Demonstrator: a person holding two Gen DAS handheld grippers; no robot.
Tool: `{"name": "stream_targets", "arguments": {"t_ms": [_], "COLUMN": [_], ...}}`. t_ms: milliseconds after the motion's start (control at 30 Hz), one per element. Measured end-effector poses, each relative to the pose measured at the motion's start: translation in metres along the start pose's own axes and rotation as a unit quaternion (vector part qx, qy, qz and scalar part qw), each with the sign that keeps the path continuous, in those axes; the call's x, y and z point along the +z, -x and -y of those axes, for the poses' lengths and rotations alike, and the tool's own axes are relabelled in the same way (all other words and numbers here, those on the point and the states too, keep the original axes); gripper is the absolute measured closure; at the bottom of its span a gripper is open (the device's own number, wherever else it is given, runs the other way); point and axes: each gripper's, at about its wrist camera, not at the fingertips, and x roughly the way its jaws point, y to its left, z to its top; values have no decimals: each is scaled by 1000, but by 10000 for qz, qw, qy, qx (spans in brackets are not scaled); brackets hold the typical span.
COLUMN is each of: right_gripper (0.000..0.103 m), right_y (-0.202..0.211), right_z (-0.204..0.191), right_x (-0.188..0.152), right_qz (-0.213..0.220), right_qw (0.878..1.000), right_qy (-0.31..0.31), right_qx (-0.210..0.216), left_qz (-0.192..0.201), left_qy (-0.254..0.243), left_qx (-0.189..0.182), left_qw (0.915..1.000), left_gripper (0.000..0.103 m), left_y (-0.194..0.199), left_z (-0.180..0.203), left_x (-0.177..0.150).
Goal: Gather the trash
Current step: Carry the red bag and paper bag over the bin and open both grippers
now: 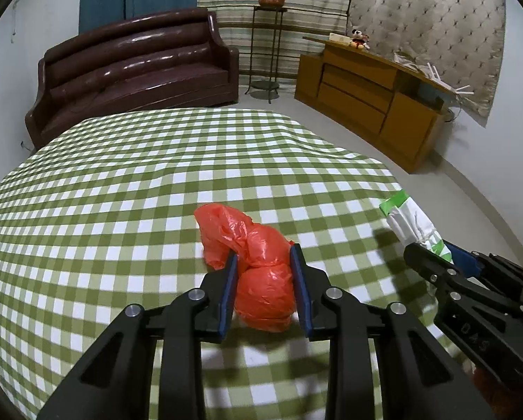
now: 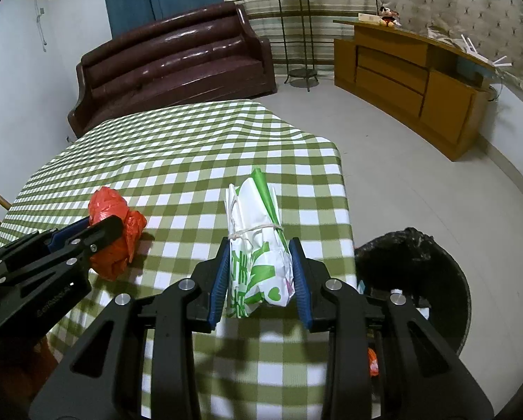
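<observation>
L gripper [image 1: 263,262] clamped on red bag [image 1: 257,269], w/ bag over tabletop [image 1: 121,182]. R gripper [image 2: 259,248] narrow, gripping green-white packet [image 2: 257,245] near tabletop edge, bin [image 2: 419,280] just beside.

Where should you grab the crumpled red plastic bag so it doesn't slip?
Probably at its fat round knotted end, pads on its two sides, as the left gripper already does from the near table edge. The crumpled red plastic bag is firm there; its far end is loose, floppy film.
</observation>
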Motion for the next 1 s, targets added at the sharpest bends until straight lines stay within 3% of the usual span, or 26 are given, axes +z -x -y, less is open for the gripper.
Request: {"name": "stream_targets", "arguments": {"t_ms": [500,1000], "right_gripper": [71,71], "right_y": [51,74], "right_z": [42,109], "right_x": [-20,-39], "right_qz": [274,427], "right_qw": [9982,9910], "right_qy": [-281,-660], "right_qx": [-457,-1084], "left_qz": [287,357], "left_qy": [-424,-872], "left_qx": [-481,-812], "left_qw": [9975,9922], "left_gripper": [73,73], "left_y": [27,11], "left_z": [56,135], "left_x": [-4,4]}}
